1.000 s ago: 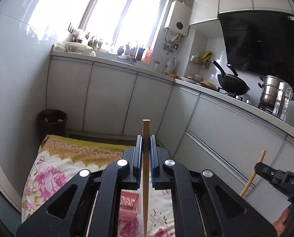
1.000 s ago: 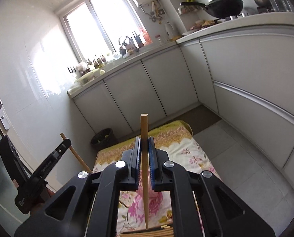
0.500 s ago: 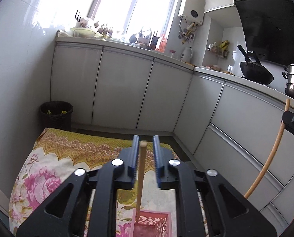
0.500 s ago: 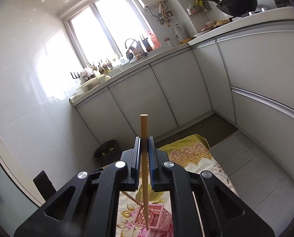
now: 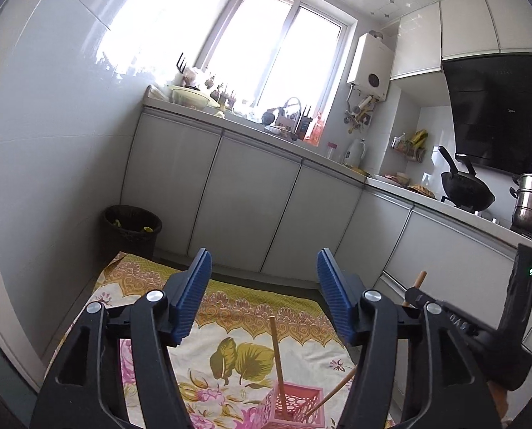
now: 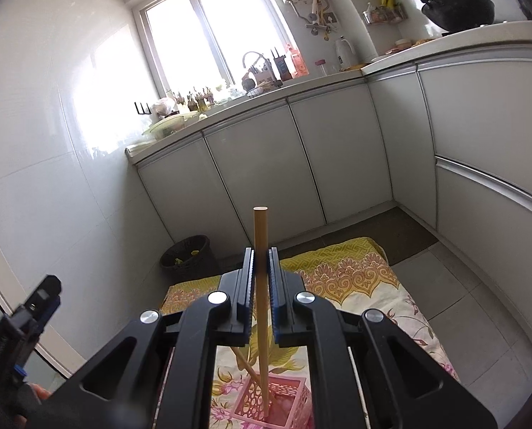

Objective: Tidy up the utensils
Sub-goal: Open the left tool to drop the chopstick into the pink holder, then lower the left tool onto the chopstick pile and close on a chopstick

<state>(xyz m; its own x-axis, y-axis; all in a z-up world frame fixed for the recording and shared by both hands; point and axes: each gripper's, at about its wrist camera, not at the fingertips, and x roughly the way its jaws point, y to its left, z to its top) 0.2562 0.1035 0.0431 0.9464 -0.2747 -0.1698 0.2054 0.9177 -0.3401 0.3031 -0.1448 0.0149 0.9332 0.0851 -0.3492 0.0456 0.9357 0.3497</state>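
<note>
No label is readable from here. The left tongs [image 5: 264,293] hang released, tilted above the pink basket [image 5: 298,405], where one chopstick [image 5: 277,361] stands. The right tongs [image 6: 261,286] are clenched on another chopstick [image 6: 261,250], upright, its tip inside the basket.

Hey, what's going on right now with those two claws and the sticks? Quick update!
Left gripper open, holding nothing. Right gripper shut on a chopstick, tip down in the pink basket. Another chopstick already stands in it. Nothing in the way.
</note>
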